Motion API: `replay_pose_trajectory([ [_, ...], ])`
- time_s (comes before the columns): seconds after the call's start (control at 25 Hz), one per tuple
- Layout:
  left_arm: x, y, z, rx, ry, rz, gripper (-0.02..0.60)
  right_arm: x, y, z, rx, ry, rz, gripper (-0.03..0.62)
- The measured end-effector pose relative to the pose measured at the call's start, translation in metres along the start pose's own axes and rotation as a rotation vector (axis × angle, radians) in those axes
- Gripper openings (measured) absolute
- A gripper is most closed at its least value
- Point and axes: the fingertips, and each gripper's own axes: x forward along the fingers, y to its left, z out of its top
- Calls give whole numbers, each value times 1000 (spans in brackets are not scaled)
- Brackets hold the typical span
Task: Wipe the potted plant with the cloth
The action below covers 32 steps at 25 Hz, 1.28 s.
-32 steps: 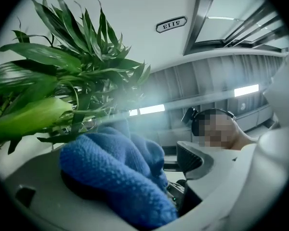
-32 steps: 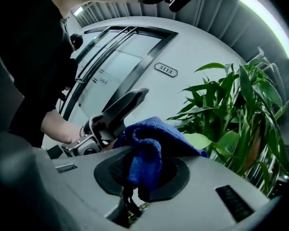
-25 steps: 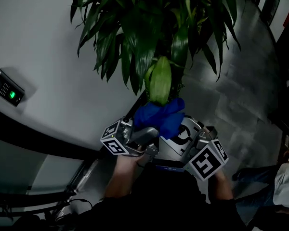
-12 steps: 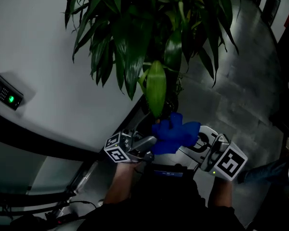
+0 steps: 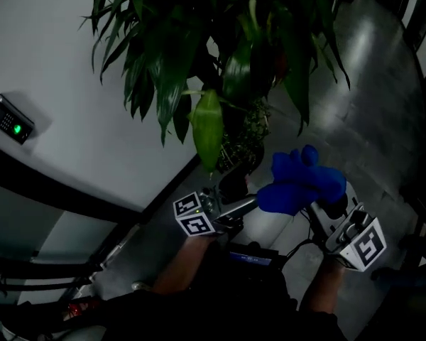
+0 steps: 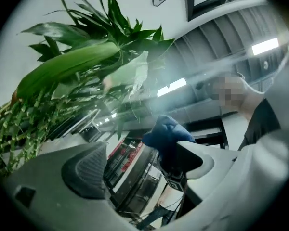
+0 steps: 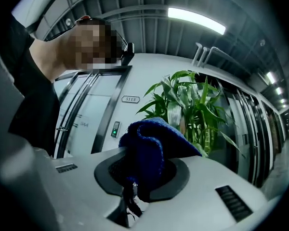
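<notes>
The fluffy blue cloth [image 5: 300,181], squeezed tight in the right gripper [image 5: 318,203] at lower right, should be rubbed softly over the tall green potted plant [image 5: 199,41] at top middle, which could be steadied by the empty, wide-open left gripper [image 5: 234,196].

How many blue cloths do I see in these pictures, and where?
1. The blue cloth is clamped in the right gripper; the left gripper is open and empty. The potted plant could hide others.
</notes>
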Motion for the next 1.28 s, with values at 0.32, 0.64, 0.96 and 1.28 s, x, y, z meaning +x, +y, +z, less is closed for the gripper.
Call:
replay_pose_trajectory([
  [0.32, 32, -14, 71, 257, -194, 225, 448, -24, -17, -1, 9, -53, 84, 72],
  [0.64, 57, -45, 99, 413, -248, 298, 446, -37, -24, 2, 34, -110, 187, 72],
  [0.96, 89, -100, 123, 411, -186, 28, 448, -59, -32, 15, 26, -162, 178, 72],
  [1.28, 91, -95, 176, 189, -288, -151, 448, -42, -26, 53, -96, -166, 152, 72],
])
